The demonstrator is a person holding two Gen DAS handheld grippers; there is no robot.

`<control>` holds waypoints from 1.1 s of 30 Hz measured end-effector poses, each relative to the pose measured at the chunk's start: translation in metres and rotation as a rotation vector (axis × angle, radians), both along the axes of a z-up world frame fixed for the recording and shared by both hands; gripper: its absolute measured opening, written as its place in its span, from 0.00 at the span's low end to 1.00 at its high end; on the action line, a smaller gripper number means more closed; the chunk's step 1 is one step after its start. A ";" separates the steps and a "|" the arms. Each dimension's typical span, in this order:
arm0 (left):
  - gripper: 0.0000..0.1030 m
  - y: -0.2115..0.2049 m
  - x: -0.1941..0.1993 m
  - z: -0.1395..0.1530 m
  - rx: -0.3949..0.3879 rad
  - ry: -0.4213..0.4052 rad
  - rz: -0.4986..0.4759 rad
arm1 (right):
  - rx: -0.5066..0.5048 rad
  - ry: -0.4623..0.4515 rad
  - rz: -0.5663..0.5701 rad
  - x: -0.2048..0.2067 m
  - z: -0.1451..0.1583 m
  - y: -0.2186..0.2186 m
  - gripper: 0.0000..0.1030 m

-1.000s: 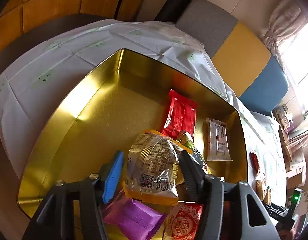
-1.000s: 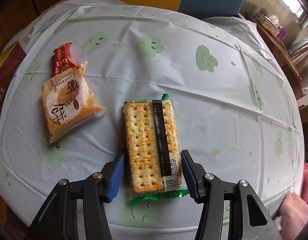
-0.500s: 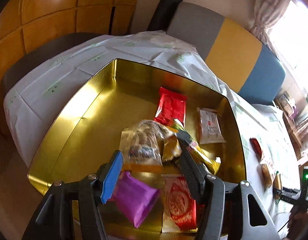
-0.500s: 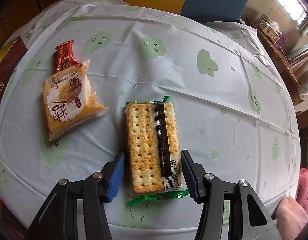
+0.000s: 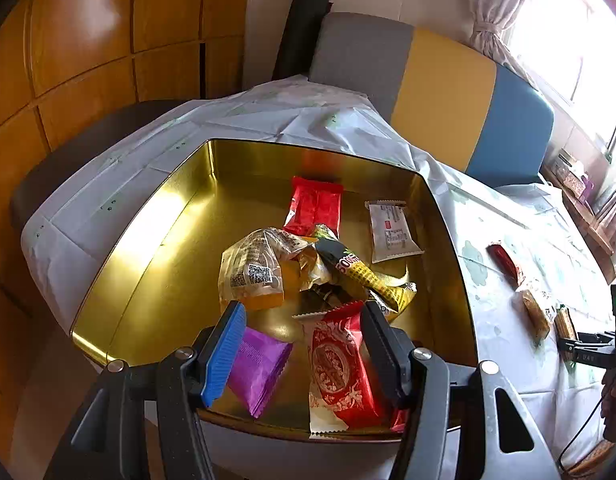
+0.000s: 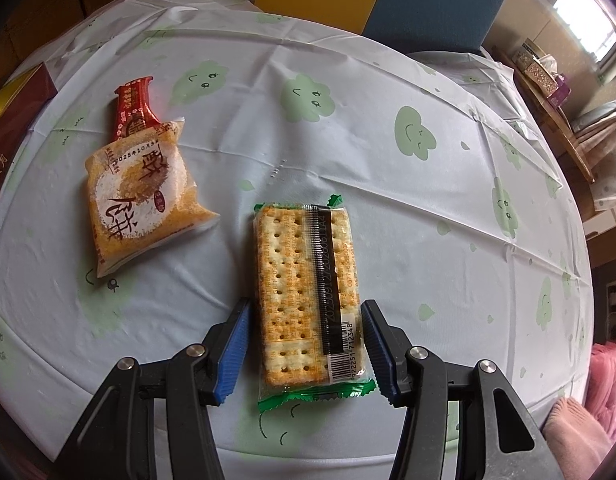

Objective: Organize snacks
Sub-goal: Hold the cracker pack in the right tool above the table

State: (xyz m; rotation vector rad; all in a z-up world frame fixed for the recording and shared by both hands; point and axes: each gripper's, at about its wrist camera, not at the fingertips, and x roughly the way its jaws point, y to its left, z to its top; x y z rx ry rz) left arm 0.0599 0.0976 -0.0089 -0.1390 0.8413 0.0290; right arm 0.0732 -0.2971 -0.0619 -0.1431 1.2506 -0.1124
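Observation:
A gold tin [image 5: 148, 216] holds several snack packs: a clear-and-orange one [image 5: 252, 272], a black-yellow one [image 5: 360, 272], a plain red one [image 5: 318, 208], a white one [image 5: 392, 232], a purple one [image 5: 260, 368] and a patterned red one [image 5: 340, 368]. My left gripper [image 5: 302, 308] hangs open over the tin's near edge with nothing in it. On the tablecloth, a green-edged cracker pack [image 6: 304, 292] lies flat. My right gripper [image 6: 306, 306] straddles its near half, open, with a gap at the left pad. An orange pastry pack [image 6: 140, 200] overlaps a small red pack [image 6: 134, 108] to the left.
The white cloth with green clouds [image 6: 388, 200] covers the round table. A dark red box [image 6: 12, 120] sits at its left edge. A grey, yellow and blue sofa [image 5: 440, 76] stands behind the table, and pink fabric [image 6: 608, 380] shows at the lower right.
My left gripper has drawn back and up from the tin's middle toward its near edge, leaving the clear-and-orange pack lying inside. The right gripper and cracker pack have not moved.

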 end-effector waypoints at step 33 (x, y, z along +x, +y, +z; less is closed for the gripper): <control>0.59 0.004 -0.018 0.005 0.000 -0.020 0.003 | -0.018 -0.010 0.026 -0.005 0.004 0.004 0.48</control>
